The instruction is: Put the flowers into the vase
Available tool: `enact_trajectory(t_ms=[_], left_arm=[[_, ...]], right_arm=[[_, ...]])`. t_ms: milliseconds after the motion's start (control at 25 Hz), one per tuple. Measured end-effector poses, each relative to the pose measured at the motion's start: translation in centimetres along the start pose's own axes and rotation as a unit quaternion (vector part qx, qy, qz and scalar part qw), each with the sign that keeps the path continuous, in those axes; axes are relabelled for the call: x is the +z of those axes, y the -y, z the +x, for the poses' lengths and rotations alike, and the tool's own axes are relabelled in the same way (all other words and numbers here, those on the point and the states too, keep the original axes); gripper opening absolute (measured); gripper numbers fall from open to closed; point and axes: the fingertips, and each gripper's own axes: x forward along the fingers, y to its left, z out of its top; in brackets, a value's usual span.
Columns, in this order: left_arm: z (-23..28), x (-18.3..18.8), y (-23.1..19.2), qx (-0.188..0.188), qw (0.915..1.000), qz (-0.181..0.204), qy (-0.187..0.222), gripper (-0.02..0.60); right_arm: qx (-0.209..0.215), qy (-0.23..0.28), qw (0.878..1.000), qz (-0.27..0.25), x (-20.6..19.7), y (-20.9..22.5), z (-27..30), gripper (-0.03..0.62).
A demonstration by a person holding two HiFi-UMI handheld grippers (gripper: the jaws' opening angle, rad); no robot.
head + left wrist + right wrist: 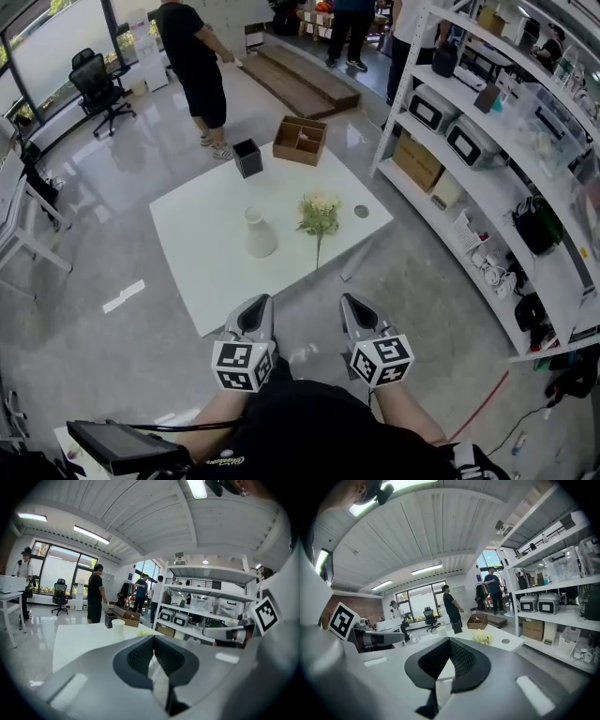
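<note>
I count one white vase (258, 234), one bunch of flowers (319, 217), one black box (247, 157), one cardboard box (300, 141) and one small grey disc (362, 212). The vase stands upright near the middle of the white table (202, 253). The flowers lie flat on the tabletop just to its right, apart from it, blooms away from me and stem toward me. The black box sits at the table's far edge, and the cardboard box, split into compartments, rests on the floor beyond it. I hold my left gripper (258, 302) and right gripper (352, 302) side by side, short of the table's near edge, both aimed at it and tipped slightly down. Each has its jaws pressed together with nothing between them
</note>
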Motion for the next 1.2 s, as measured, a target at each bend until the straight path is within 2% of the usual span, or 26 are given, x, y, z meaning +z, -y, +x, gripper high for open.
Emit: enact_trajectory(t_ms=[400, 600, 800, 1000, 1200], left_arm=[[7.6, 4.9, -8.0, -0.029, 0.9995, 0.016, 0.000, 0.006], [10.3, 5.5, -12.1, -0.032, 0.9993, 0.017, -0.015, 0.006], [12.5, 4.7, -12.2, -0.040, 0.9986, 0.011, -0.033, 0.006], [13.9, 4.9, -11.9, -0.031, 0.9988, 0.004, -0.038, 0.006], [14.8, 5.0, -11.7, -0.025, 0.9989, 0.001, -0.040, 0.006]], right_arm=[[-0.021, 0.000, 1.000, -0.007, 4.5, -0.5, 11.6, 0.000], [-0.037, 0.001, 0.999, -0.016, 6.1, -0.3, 15.9, 0.000], [-0.043, -0.007, 0.999, -0.007, 6.0, 0.9, 18.0, 0.000], [-0.033, -0.017, 0.999, -0.009, 6.1, 2.4, 19.2, 0.000], [-0.044, -0.056, 0.997, 0.003, 4.4, 5.0, 20.8, 0.000]])
